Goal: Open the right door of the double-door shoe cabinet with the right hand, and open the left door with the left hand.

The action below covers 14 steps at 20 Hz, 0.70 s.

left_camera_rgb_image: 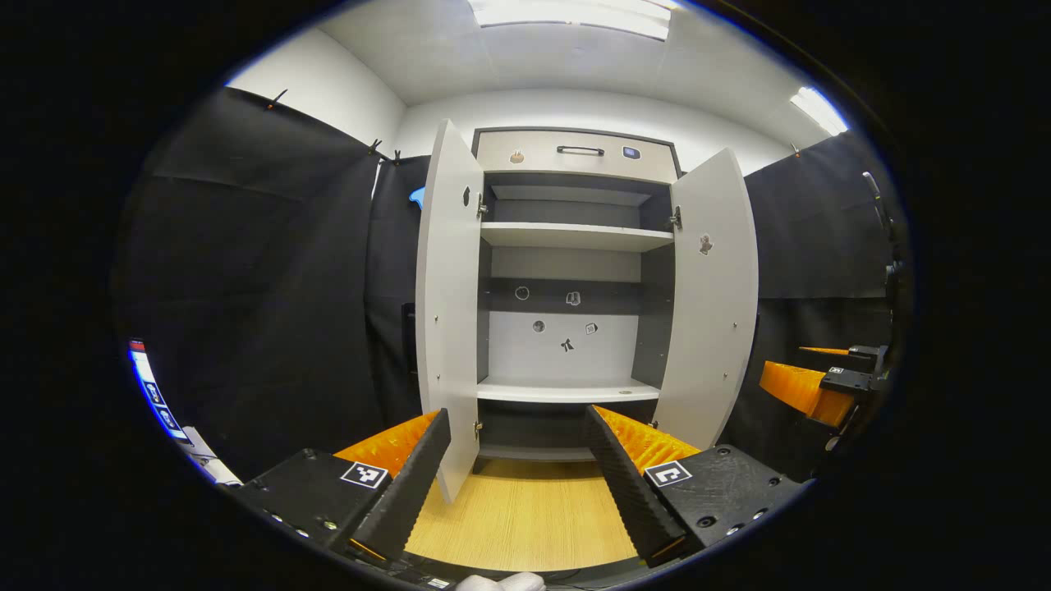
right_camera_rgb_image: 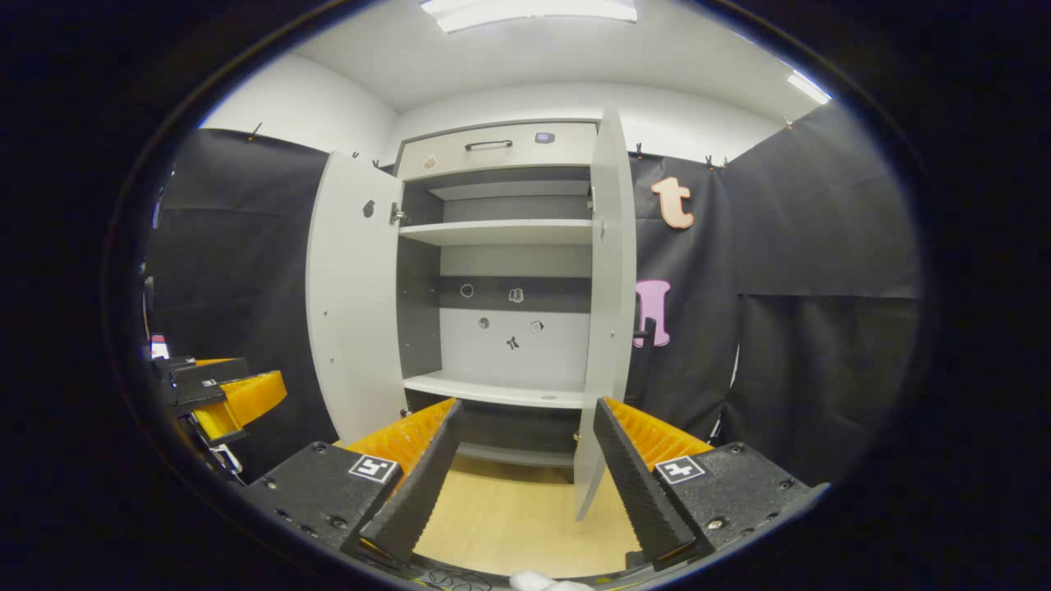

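Well, cabinet dead ahead, left door and right door both swung wide; stiff light panels, best hooked at the free edge; left gripper gapes empty, right gripper likewise; the right gripper view catches the right door edge-on.

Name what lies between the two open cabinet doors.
Between the left door and right door, the left gripper view shows the cabinet's open inside: bare shelves and small stickers on the back panel.
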Tool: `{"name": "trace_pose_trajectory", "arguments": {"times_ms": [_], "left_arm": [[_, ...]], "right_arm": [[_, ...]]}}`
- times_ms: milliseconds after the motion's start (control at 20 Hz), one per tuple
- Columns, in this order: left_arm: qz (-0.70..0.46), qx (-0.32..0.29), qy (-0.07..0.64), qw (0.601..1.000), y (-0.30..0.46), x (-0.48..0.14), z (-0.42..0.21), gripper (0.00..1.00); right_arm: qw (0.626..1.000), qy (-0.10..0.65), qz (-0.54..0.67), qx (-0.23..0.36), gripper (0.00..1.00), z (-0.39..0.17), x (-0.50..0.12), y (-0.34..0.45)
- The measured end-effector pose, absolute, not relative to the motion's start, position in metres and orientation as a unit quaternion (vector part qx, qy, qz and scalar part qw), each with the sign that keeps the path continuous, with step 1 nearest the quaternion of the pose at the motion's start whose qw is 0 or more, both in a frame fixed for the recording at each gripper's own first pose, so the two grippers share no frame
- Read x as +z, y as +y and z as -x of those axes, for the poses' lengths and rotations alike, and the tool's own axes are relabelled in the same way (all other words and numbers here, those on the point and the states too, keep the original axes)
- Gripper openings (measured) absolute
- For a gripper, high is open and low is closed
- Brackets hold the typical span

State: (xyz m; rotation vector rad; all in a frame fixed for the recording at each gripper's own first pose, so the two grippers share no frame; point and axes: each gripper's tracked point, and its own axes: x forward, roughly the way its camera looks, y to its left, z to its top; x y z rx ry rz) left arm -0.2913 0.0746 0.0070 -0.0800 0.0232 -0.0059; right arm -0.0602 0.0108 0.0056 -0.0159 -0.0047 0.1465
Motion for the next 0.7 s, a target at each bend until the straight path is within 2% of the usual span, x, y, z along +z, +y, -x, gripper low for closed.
{"name": "trace_pose_trajectory", "arguments": {"times_ms": [700], "left_arm": [[0.041,-0.018,0.008,0.999,0.0726,0.0118,0.2957,0.98]], "right_arm": [[0.998,-0.004,0.002,0.065,0.99,0.0652,0.0082,0.0142]]}}
